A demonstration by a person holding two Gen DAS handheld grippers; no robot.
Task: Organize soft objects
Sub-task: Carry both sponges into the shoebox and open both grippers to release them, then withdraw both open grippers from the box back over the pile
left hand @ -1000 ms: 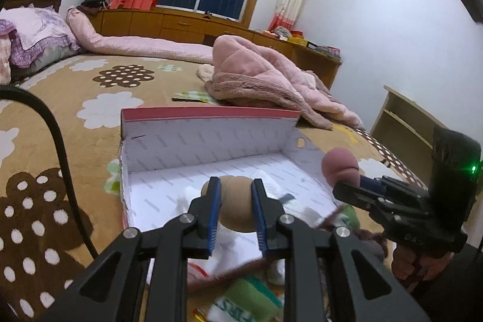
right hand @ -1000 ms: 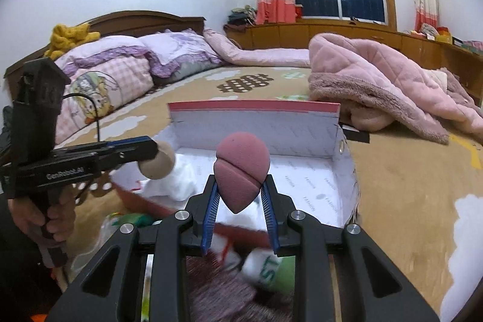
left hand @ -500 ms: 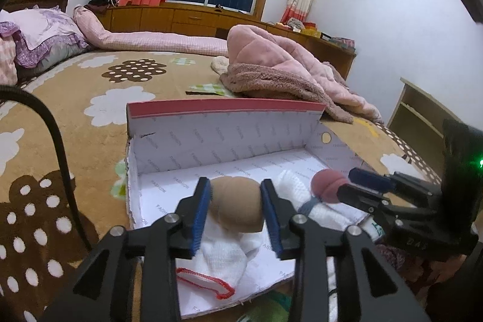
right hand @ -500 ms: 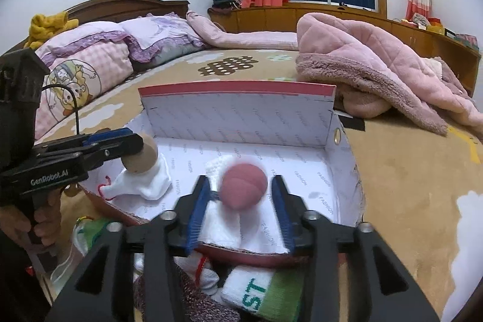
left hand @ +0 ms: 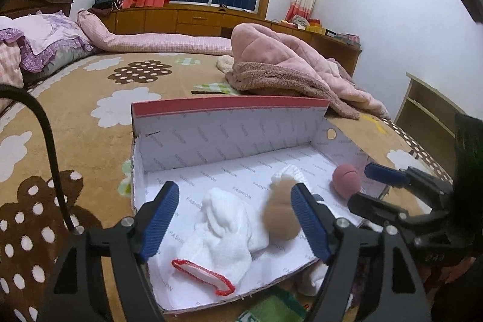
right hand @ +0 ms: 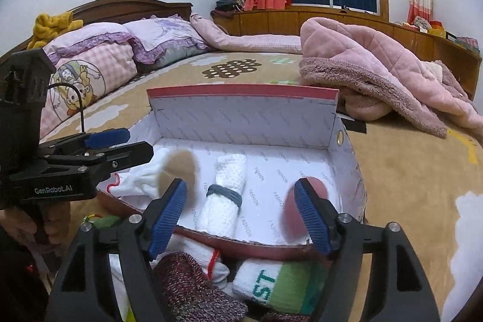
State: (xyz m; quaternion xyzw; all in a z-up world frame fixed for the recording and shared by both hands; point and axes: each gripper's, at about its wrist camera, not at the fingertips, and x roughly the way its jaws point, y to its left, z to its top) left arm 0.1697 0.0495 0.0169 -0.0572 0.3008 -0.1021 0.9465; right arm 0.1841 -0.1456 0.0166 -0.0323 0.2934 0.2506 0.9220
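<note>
Both sets of jaws are opening over the white box (left hand: 229, 141) on the bed. The left gripper (left hand: 234, 221) is letting go of a tan ball (left hand: 279, 216), blurred beside its pad; the right gripper (right hand: 238, 215) is releasing a pink ball (right hand: 291, 212).

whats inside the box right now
In the box: a tan ball, pink ball, loose white sock and rolled white sock. Anything under them is hidden.

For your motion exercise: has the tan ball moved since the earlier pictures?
Yes. The tan ball has left the opening left gripper jaws and dropped into the box.
</note>
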